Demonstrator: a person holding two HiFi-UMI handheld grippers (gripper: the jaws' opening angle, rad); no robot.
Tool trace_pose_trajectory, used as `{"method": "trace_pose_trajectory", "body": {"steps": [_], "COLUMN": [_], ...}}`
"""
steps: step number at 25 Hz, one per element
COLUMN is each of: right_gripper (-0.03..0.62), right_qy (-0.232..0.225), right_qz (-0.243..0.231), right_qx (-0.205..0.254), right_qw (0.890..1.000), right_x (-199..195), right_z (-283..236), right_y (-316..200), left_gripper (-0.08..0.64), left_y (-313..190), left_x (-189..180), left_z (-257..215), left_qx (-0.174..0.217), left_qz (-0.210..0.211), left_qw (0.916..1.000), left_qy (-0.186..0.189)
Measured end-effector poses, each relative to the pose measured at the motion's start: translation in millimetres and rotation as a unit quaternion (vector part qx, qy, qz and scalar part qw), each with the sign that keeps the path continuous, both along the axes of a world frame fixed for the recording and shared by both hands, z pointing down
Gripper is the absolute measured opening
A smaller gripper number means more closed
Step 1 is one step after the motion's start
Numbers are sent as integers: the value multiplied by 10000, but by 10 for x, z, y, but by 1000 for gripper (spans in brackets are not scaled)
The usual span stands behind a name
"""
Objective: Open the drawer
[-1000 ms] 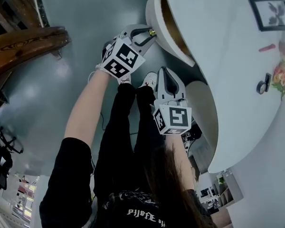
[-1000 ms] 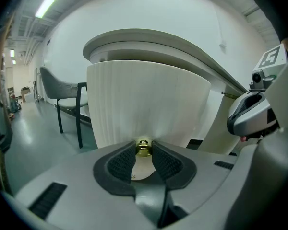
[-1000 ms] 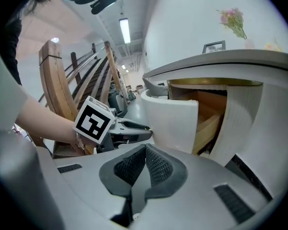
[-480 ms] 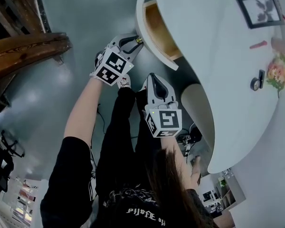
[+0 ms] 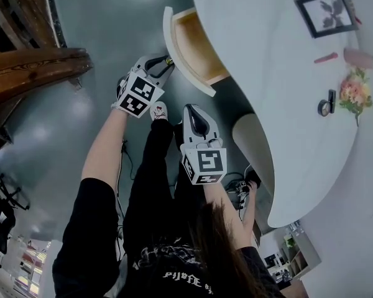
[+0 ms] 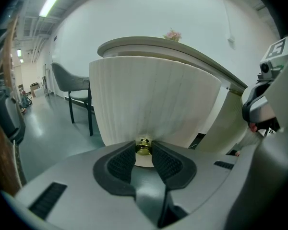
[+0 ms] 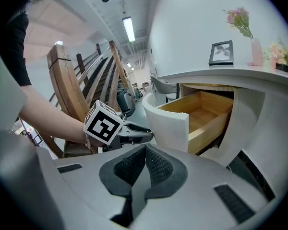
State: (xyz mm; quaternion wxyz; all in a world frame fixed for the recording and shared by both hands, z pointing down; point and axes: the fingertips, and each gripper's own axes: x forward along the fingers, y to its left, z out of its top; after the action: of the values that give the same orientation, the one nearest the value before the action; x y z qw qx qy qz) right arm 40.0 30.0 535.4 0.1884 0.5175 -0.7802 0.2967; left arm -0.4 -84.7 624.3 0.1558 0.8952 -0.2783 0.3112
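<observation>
Fingers (image 6: 122, 161) of the left gripper (image 6: 143, 151) are clamped on the small brass knob (image 6: 143, 146) at the middle of the drawer's front, one dark ribbed pad on each side of it. We see the drawer (image 5: 196, 45) standing pulled out from under the curved front edge of the white table (image 5: 267, 85). Its rounded, ribbed white front is well clear of that edge, and its pale wooden inside is open to view with nothing in it that we can make out. We hold the right gripper (image 7: 145, 153) off to the side of the drawer and apart from it. Its two pads are pressed together with nothing between them, and it points toward the drawer's open side. In its view we also see the left gripper's marker cube (image 7: 103, 123) at the drawer's front. On the table, a framed picture (image 5: 323, 12) stands near the back edge by the wall. A bunch of pink and yellow flowers (image 5: 354, 90) lies further along that edge, with a small dark thing (image 5: 326, 103) just beside it that we cannot identify. Beyond the table's far end stands a grey chair (image 6: 77, 85), and a wooden railing (image 5: 31, 58) runs along the grey floor (image 5: 112, 17) on our left.
</observation>
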Motion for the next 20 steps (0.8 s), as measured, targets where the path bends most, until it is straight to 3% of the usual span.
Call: {"method": "trace_pose_trajectory", "body": {"steps": [20], "right_gripper": [26], "right_qy": [-70], "right_qz": [-51], "right_qx": [71], "right_qw": [9999], "right_x": [-21], "right_z": [-238], "right_y": [90], "left_gripper": [115], "left_y": [175], "left_x": [-284], "left_z": [-15], "left_qx": [-155], "left_qz": [-258], "left_qw": [9990], "left_qy": [-316]}}
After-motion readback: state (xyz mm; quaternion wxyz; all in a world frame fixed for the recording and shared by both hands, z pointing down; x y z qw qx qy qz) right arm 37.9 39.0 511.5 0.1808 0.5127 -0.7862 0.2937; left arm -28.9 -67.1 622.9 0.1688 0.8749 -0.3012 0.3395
